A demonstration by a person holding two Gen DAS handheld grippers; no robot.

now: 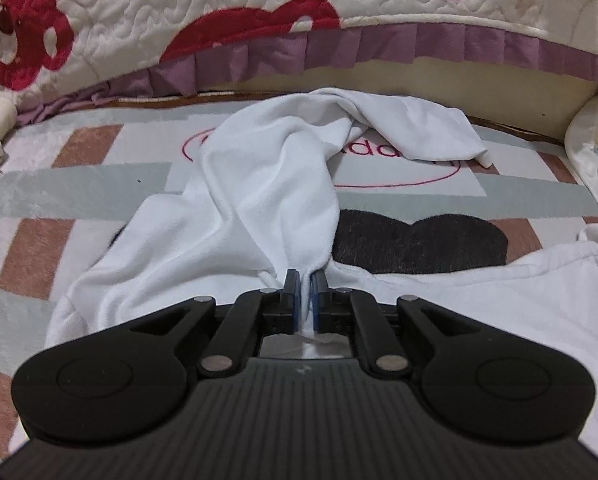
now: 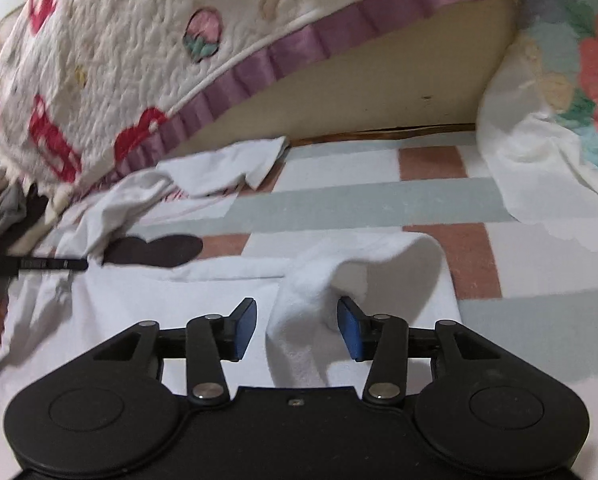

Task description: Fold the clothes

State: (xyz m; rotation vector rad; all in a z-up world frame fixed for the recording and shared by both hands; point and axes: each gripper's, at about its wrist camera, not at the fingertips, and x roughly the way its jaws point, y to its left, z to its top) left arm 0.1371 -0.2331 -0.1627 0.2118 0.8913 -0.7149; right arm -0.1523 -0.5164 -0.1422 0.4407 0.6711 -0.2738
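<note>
While the white garment (image 1: 259, 184) lies spread over the checked blanket (image 1: 39, 248) in grey, white and pink blocks, we note the left gripper (image 1: 306, 284) pressed together on a pinch of its cloth; a thin fold runs up between the blue pads (image 1: 297, 300). From that pinch a long twisted stretch of fabric rises toward a quilted cover with a purple frill (image 1: 419, 44), one end flopped to the right over a pink oval with lettering. A dark heart-shaped patch (image 1: 419, 244) shows just right of the twist.

On the right wrist view we see the right gripper (image 2: 297, 328) with jaws standing apart; a raised hump of the same white garment (image 2: 319, 292) sits between them, touching the right pad (image 2: 349, 332), clear of the left one. We cannot call it a grip. A floral cloth (image 2: 559, 120) lies at far right.
</note>
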